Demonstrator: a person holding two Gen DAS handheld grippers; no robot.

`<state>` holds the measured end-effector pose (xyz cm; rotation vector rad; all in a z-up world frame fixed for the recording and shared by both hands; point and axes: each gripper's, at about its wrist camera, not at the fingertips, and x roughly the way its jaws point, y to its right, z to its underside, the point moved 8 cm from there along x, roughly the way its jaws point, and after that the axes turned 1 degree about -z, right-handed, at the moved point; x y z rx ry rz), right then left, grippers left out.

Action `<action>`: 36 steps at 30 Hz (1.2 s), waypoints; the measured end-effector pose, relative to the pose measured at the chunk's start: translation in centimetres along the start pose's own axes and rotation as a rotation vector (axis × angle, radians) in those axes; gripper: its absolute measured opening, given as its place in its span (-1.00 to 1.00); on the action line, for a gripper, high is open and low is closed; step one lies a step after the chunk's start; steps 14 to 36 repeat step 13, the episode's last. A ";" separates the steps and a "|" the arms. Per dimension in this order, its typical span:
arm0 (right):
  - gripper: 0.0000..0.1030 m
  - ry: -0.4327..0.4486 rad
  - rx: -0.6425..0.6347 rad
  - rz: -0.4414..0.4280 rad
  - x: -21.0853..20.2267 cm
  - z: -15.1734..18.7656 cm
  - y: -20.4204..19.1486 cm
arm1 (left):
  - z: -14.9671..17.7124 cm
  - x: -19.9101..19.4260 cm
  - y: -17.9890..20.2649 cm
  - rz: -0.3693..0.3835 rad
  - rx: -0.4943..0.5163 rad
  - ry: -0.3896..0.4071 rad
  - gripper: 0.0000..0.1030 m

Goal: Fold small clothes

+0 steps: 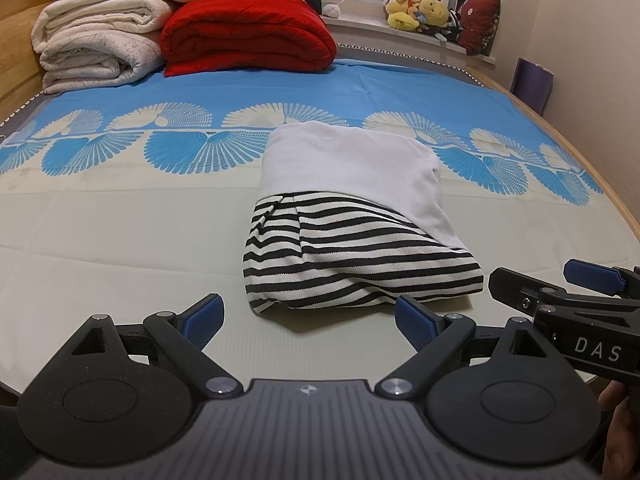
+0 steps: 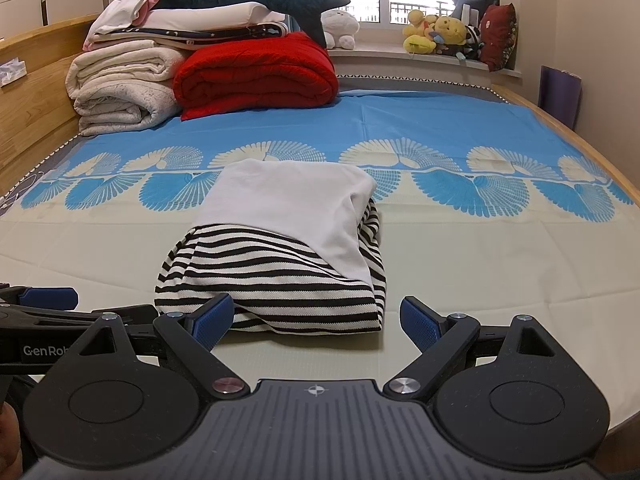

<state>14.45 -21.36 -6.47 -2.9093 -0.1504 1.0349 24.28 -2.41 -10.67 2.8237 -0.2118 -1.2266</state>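
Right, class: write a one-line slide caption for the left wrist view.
Open left gripper faces a folded striped-and-white garment on the bed.

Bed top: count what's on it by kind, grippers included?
Folded garment, white over black-and-white stripes: 1
Red quilt: 1
Cream rolled blankets: 2, as far as I can tell
Hand-held grippers, both open and empty: 2, left hand-held gripper, right hand-held gripper
Total: 6
The stack above the blankets is too jumbled to count.
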 end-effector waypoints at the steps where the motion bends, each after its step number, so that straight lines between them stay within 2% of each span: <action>1: 0.76 0.000 -0.001 0.000 0.0 0.0 0.0 | 0.0 0.0 0.0 0.000 0.000 0.000 0.84; 36: 0.76 0.000 0.000 0.000 0.0 0.0 0.0 | -0.1 0.0 0.0 0.004 0.003 0.001 0.84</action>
